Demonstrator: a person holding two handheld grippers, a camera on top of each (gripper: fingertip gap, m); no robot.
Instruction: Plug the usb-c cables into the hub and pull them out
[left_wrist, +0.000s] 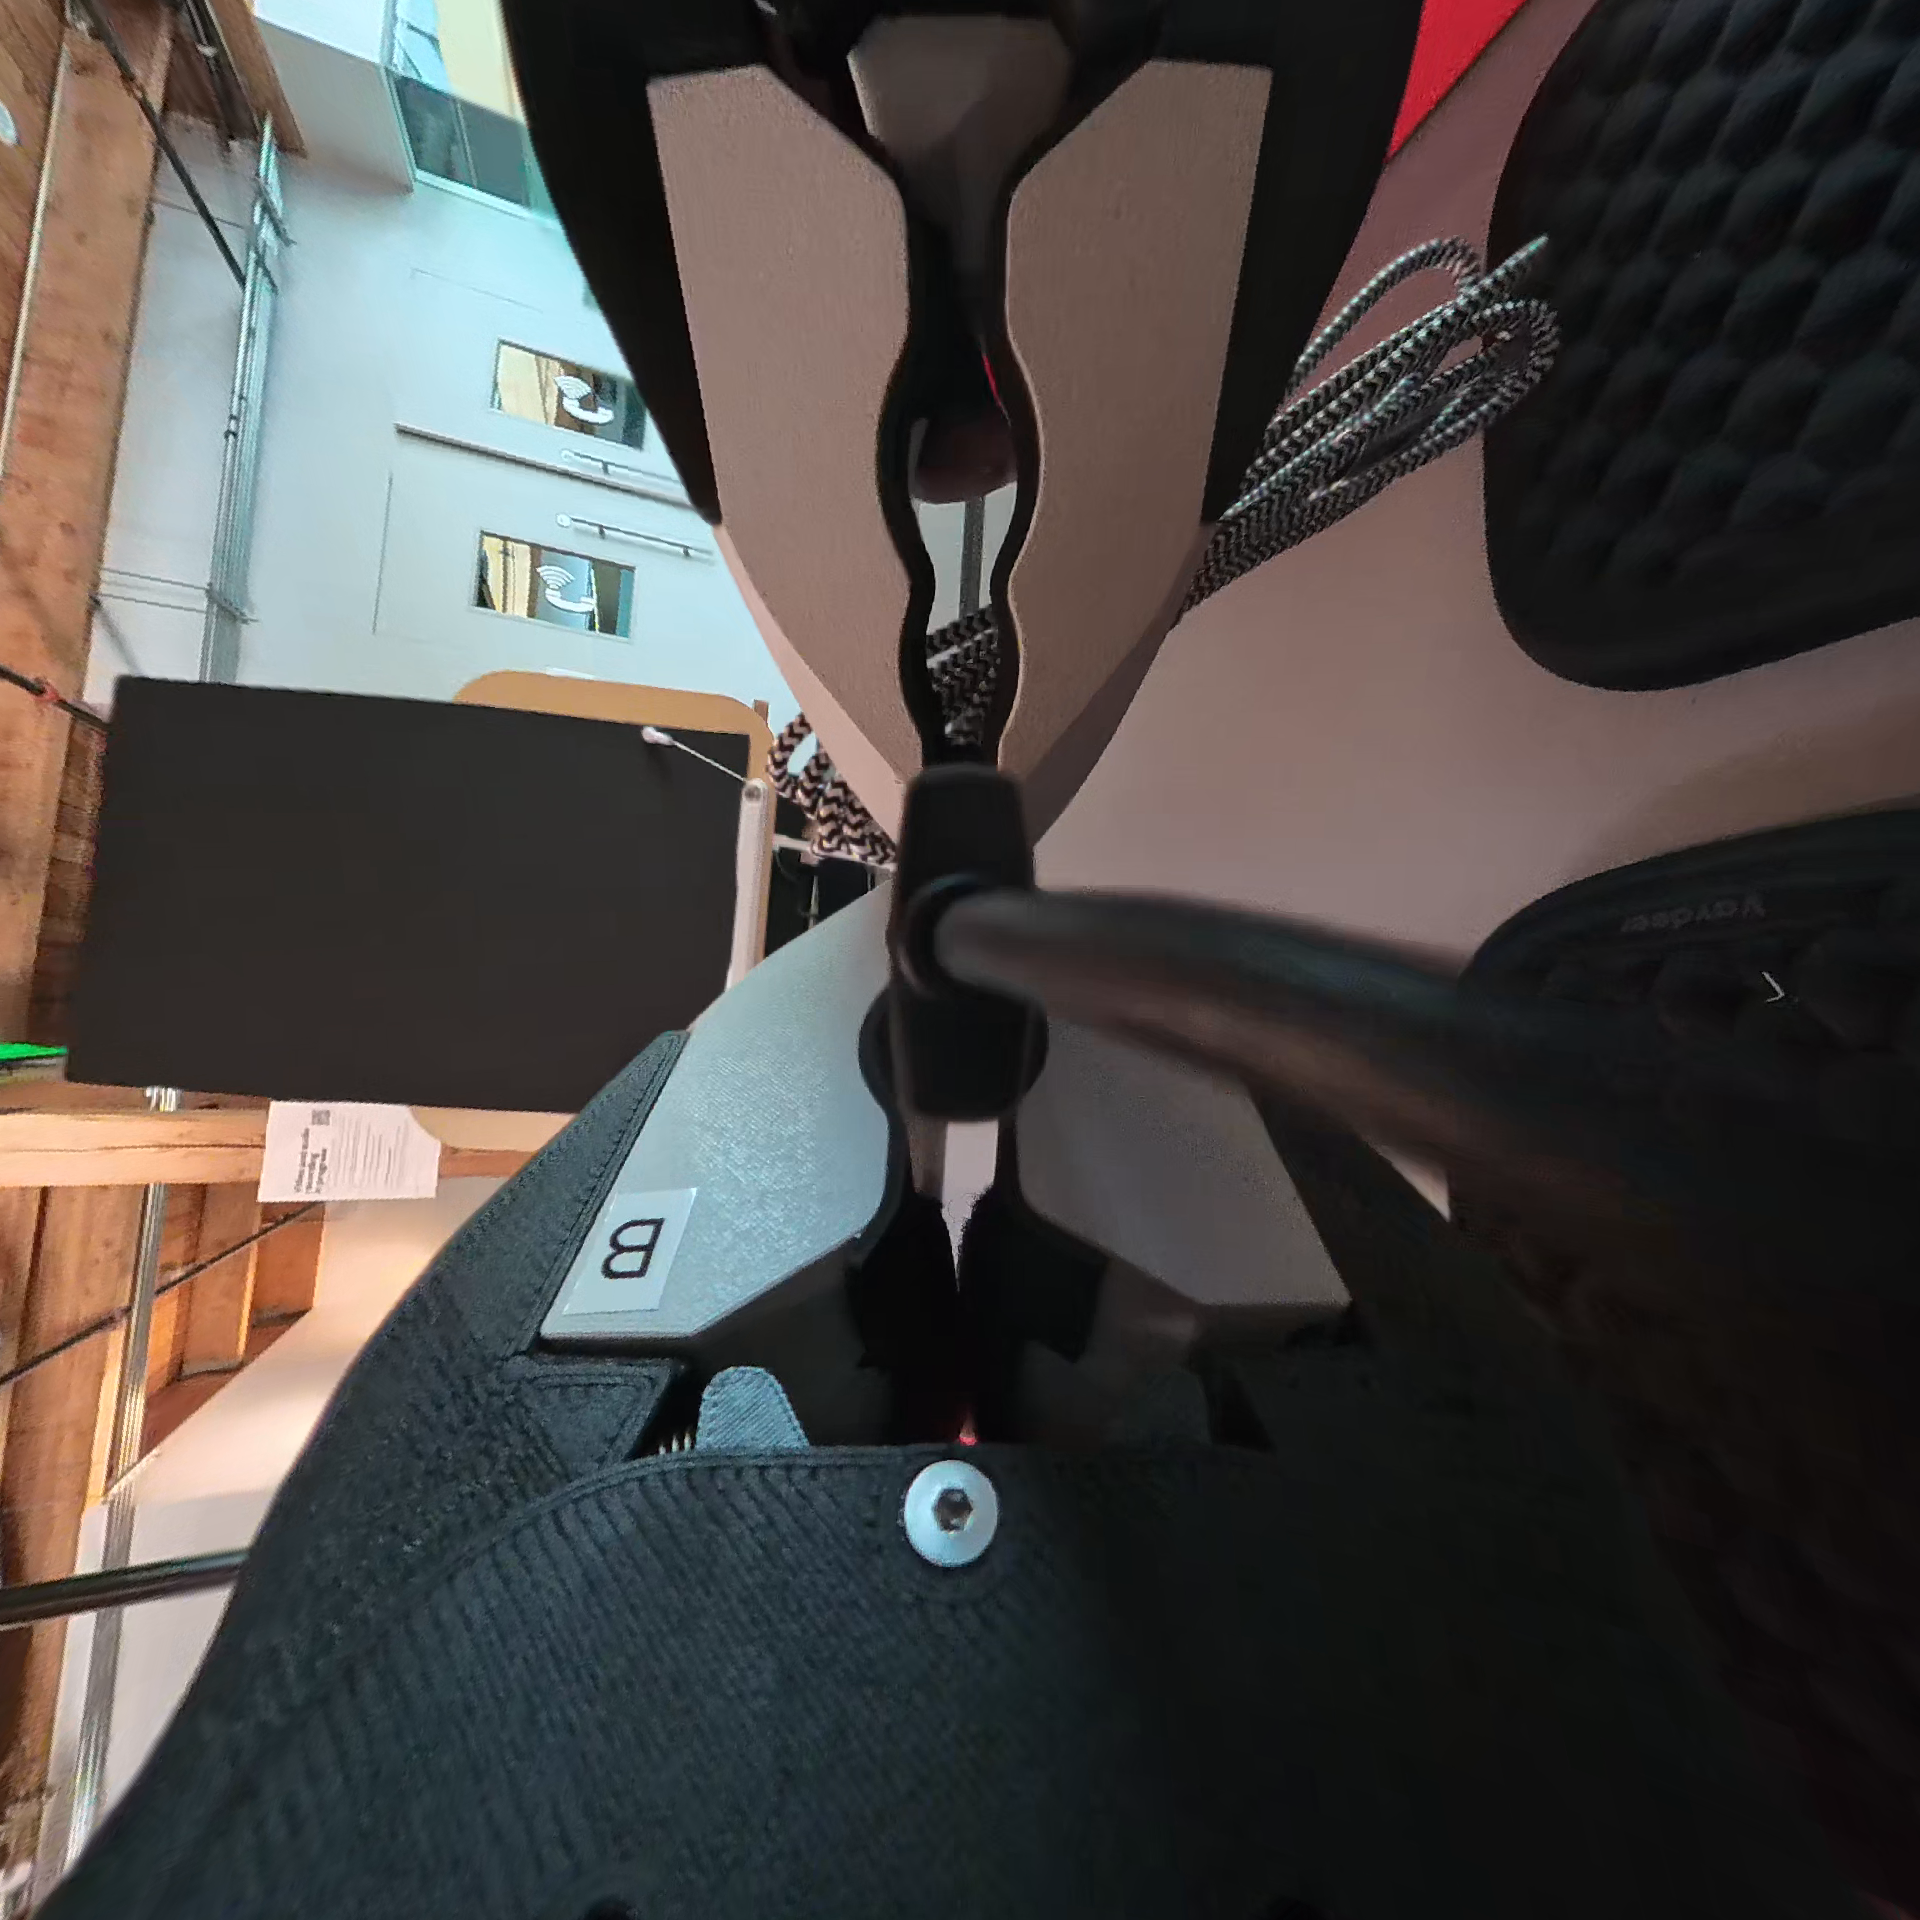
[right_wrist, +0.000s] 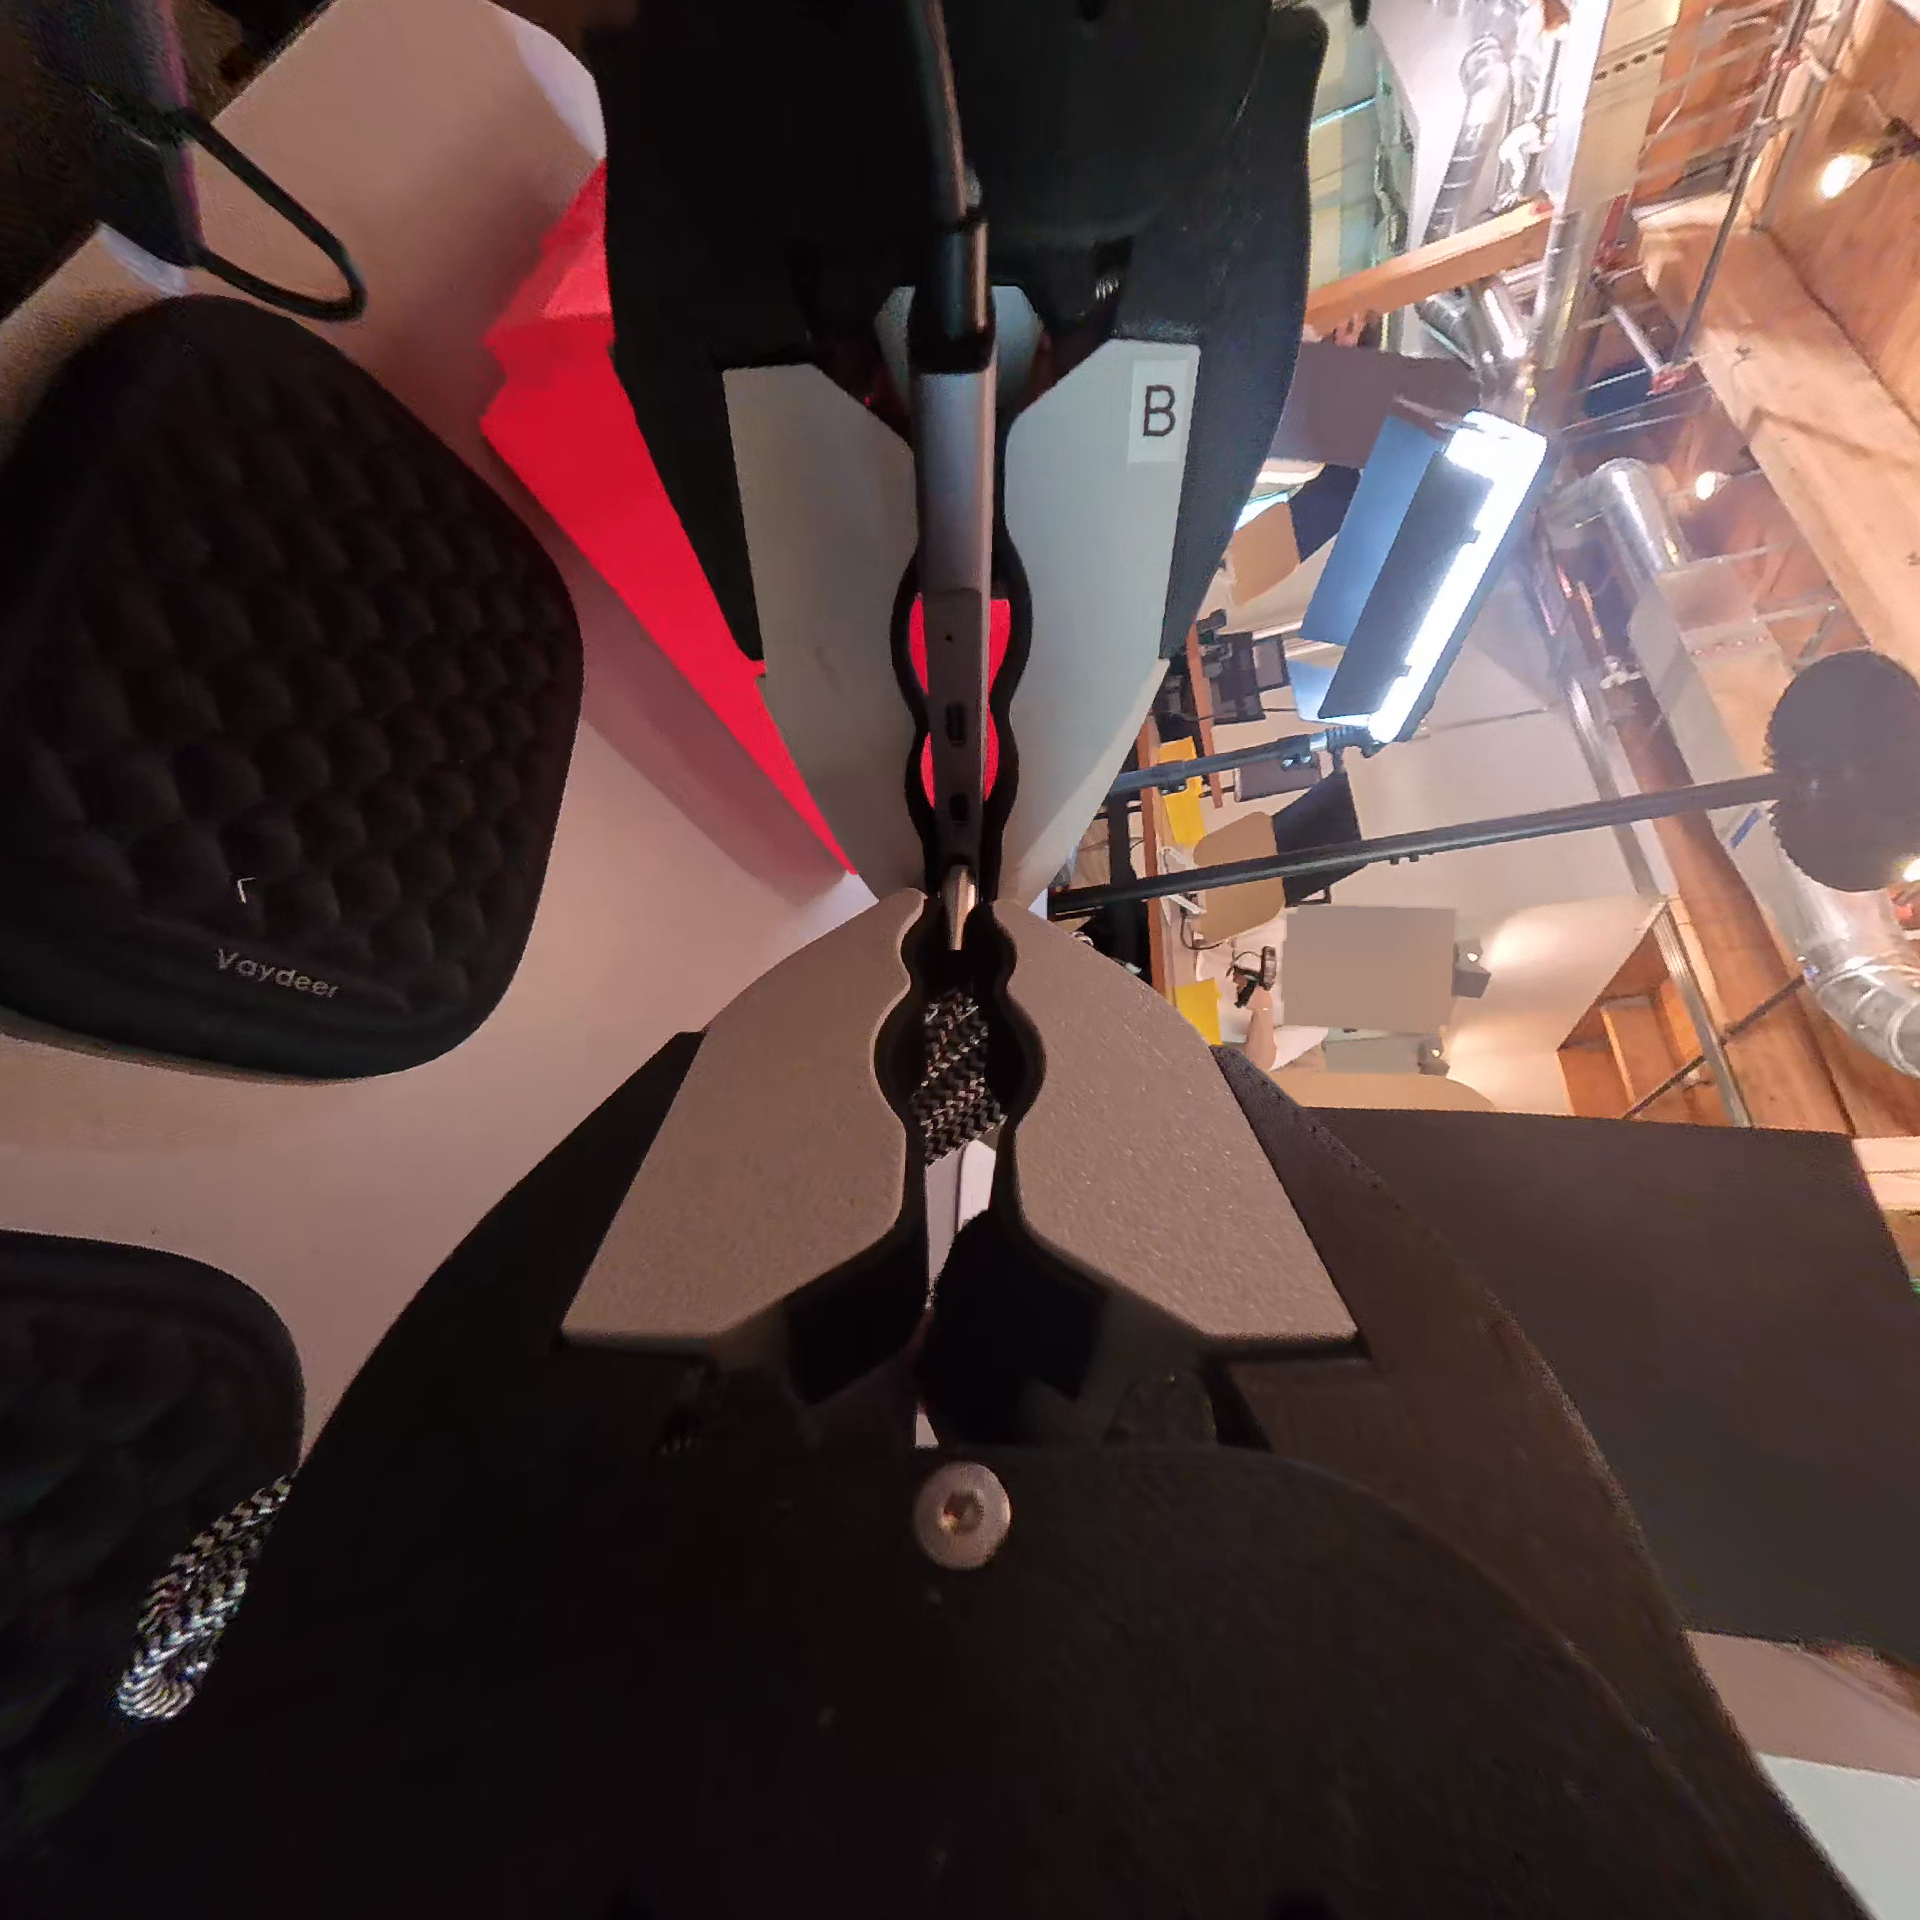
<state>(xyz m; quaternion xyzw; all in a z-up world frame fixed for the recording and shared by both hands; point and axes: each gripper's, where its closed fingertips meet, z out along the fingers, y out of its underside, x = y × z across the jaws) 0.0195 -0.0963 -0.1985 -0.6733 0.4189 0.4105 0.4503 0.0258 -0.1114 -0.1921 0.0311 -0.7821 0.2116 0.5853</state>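
My left gripper (left_wrist: 961, 831) is shut on the grey hub; in the left wrist view only the hub's black end (left_wrist: 961, 935) and its black cable (left_wrist: 1247, 987) show. In the right wrist view the left gripper (right_wrist: 961, 862) comes in from the top and holds the hub (right_wrist: 951, 499) edge-on, with small ports along its narrow side. My right gripper (right_wrist: 956, 925) is shut on the black-and-white braided usb-c cable (right_wrist: 951, 1070). The cable's metal plug tip (right_wrist: 958, 914) is at the hub's near end. The right gripper (left_wrist: 961, 748) faces the left tip to tip.
Two black textured cushion pads (right_wrist: 260, 675) (left_wrist: 1714, 935) lie on the white table (right_wrist: 623, 1091). A red block (right_wrist: 623, 540) sits behind the left gripper. The braided cable's slack loops (left_wrist: 1403, 384) lie on the table. A black panel (left_wrist: 416, 894) stands beyond the table edge. Less than 4 cm separates the two grippers' tips.
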